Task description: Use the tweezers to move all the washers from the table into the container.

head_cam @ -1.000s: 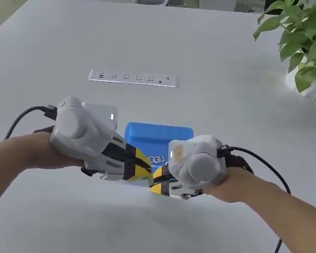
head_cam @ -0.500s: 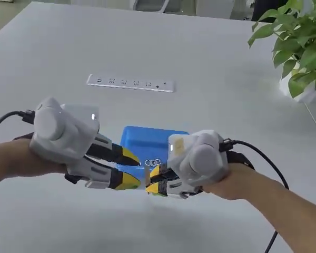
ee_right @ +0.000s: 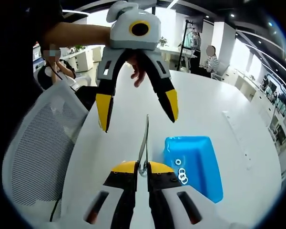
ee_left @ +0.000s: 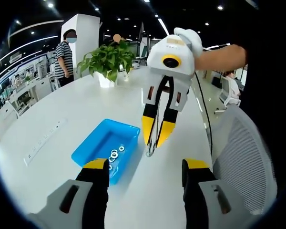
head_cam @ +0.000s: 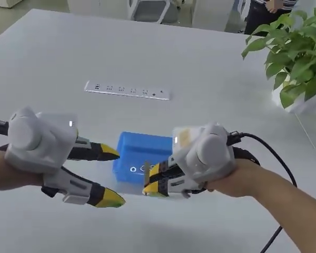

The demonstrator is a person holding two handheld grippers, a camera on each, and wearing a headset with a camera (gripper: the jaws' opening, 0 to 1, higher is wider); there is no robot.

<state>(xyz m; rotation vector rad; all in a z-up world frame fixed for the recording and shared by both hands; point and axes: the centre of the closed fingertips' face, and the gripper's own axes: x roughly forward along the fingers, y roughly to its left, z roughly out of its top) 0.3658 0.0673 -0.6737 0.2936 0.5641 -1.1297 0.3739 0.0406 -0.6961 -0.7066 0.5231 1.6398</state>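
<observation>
Tweezers point(ee_right: 144, 138) in the right claw point(ee_right: 142, 168), tips just beside the blue container point(ee_right: 202, 162).

We see our left claw point(head_cam: 111, 175) with its two yellow tips spread wide, just left of the blue container point(head_cam: 147, 145) on the white desk point(head_cam: 210, 89). Our right claw point(head_cam: 150, 182) is pinched tight on the thin tweezers point(head_cam: 146, 168) at the container's near edge. Little washers point(head_cam: 133, 169) lie inside. A power strip point(head_cam: 127, 90) lies farther back, and a green plant point(head_cam: 292, 52) stands at the right.
</observation>
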